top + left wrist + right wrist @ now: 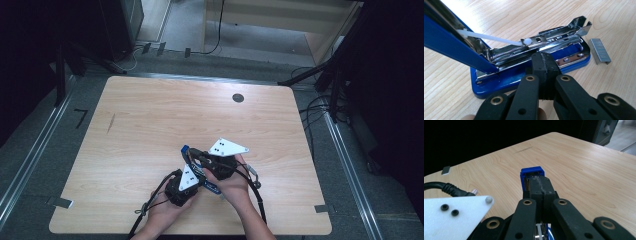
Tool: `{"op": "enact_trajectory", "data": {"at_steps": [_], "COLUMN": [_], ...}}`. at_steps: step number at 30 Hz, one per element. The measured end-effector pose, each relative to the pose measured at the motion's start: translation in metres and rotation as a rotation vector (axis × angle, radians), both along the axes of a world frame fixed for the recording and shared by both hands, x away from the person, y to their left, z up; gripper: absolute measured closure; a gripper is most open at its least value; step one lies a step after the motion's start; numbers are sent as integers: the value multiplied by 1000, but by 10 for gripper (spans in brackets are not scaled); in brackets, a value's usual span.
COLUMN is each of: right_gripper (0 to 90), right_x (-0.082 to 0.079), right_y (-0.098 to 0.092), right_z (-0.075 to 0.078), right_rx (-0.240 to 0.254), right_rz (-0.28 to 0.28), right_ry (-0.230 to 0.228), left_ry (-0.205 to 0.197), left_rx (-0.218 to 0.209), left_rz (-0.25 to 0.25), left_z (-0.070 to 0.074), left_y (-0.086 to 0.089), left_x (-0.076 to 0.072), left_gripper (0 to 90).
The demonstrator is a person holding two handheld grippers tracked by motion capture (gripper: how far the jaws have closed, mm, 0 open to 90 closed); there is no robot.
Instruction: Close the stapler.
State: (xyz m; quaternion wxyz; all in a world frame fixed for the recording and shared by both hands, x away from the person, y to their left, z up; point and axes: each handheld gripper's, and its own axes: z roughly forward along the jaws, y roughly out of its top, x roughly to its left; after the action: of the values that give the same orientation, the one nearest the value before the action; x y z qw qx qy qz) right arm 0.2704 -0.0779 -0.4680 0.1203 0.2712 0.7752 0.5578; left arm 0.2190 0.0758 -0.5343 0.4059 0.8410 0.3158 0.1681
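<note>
In the high view both hands meet near the front middle of the pale wooden table, and the blue metal stapler between them is mostly covered by the grippers and their grey three-cornered plates.

Nearest in the left gripper view, the left gripper has its black jaws pressed together, pads meeting just in front of the stapler's blue base; whether they touch it is hard to tell. The stapler lies open on the table: its blue lid swings up out of frame at the upper left, the chrome staple channel is bared, and a white plastic pusher rod runs along it. One short strip of silver staples lies on the wood just beside the stapler's far end.

In the right gripper view, the right gripper has its jaws closed together right against the blue lid tip, hiding most of it.

Beyond, the tabletop is open to its rounded far edge, with one dark round hole.
</note>
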Motion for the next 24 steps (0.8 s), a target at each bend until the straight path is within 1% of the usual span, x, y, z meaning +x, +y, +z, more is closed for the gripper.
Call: {"op": "enact_trajectory", "data": {"at_steps": [6, 8, 10, 14, 16, 17, 20, 21, 24], "right_gripper": [900, 900, 900, 900, 900, 900, 900, 900, 900], "right_x": [5, 6, 7, 11, 12, 13, 15, 17, 19], "right_y": [8, 12, 14, 16, 19, 22, 24, 26, 28], "right_z": [-2, -4, -5, -6, -7, -7, -9, -10, -10], "right_rx": [-13, -32, -45, -39, -43, -55, -55, -53, -57], "right_rz": [8, 25, 24, 30, 35, 36, 39, 41, 45], "right_ry": [3, 2, 0, 11, 12, 16, 20, 30, 36], "left_ry": [0, 0, 0, 0, -1, -2, -2, -2, -2], "left_rx": [1, 3, 2, 4, 3, 4, 6, 6, 5], "left_rz": [-1, -2, -1, -2, -1, -2, -2, -1, -3], "left_z": [0, 0, 0, 0, 0, 0, 0, 0, 0], "left_y": [0, 0, 0, 0, 0, 0, 0, 0, 0], "left_x": [0, 0, 0, 0, 0, 0, 0, 0, 0], "left_gripper": [900, 900, 900, 900, 900, 900, 900, 900, 900]}}
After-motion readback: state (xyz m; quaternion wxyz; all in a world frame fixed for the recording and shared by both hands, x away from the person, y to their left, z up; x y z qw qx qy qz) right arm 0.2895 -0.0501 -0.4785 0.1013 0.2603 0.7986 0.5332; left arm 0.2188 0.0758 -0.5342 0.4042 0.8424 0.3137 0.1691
